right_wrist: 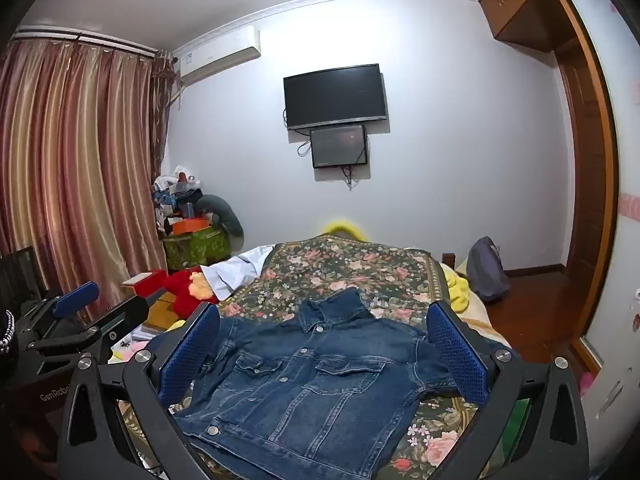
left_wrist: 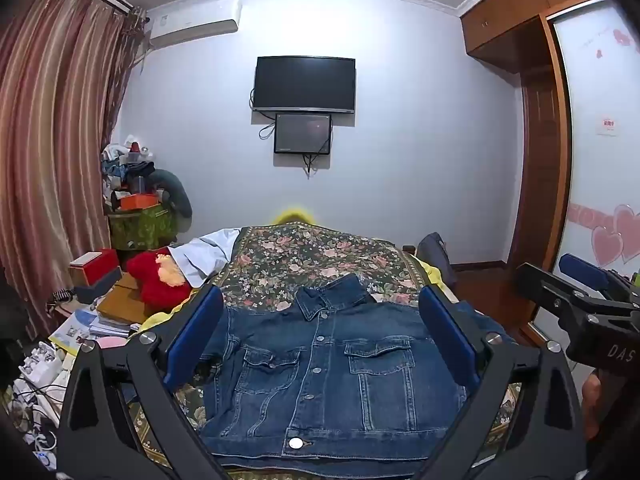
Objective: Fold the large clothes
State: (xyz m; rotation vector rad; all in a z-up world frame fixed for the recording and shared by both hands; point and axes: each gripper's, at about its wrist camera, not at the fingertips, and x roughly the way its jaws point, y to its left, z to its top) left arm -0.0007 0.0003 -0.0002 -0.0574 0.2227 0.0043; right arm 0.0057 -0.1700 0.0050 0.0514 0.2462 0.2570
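Left wrist: denim jacket [left_wrist: 320, 364] (buttoned) on bed [left_wrist: 320, 256], both grippers spread, empty.

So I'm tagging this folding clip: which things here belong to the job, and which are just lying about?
Job: denim jacket, floral bedspread under it, left gripper, right gripper.

Lying about: red plush toy, white garment, grey backpack, boxes.

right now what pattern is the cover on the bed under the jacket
Dark floral bedspread with pink roses, clearest in the right wrist view.
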